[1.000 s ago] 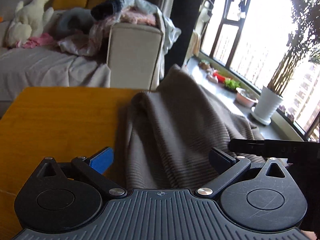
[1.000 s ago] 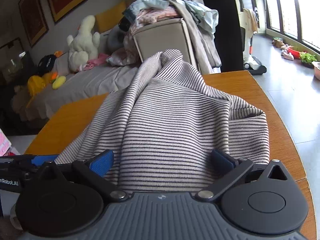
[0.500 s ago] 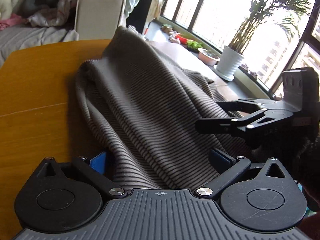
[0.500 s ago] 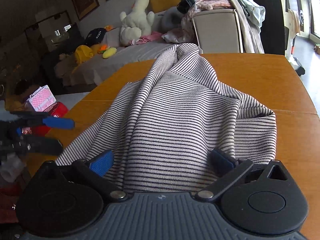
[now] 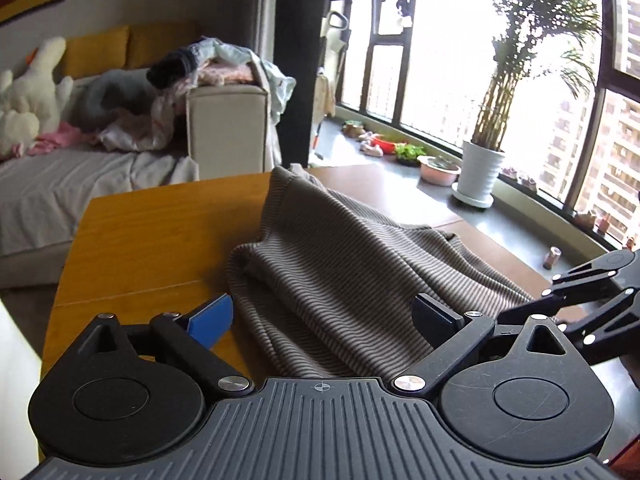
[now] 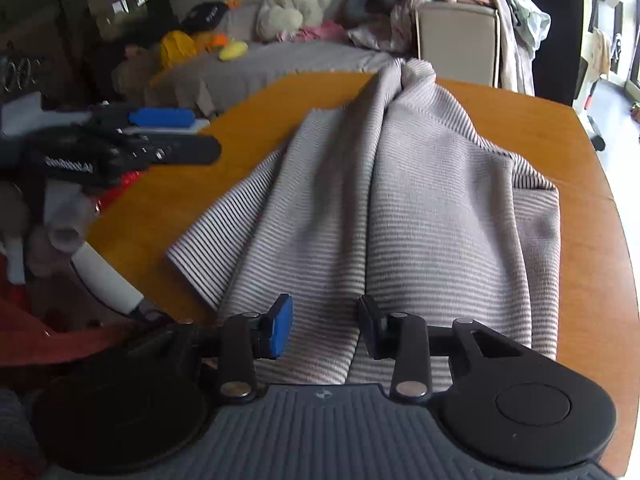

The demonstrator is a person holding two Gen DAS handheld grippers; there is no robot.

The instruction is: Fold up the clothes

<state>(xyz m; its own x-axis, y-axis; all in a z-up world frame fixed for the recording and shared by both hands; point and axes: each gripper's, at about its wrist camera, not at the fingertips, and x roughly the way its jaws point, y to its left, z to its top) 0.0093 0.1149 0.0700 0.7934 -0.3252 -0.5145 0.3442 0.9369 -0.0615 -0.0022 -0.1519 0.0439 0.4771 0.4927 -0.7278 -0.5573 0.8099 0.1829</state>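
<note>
Striped garment (image 6: 400, 208) bunched on wooden table (image 6: 560, 136), between parted hand-held gripper (image 6: 325, 330) fingers.

Near hem of the striped garment (image 6: 400, 208) hidden beneath the right gripper (image 6: 325, 330) body. Left gripper (image 6: 132, 140) blurred at the frame's left edge. Counter (image 5: 160, 232) partly covered by cloth, cut off below.

A home living room, it seems: a clothes-strewn sofa (image 5: 224, 128) with plush toys (image 5: 32, 92) far left, potted palm (image 5: 484, 168) by right-hand windows (image 5: 440, 60).
</note>
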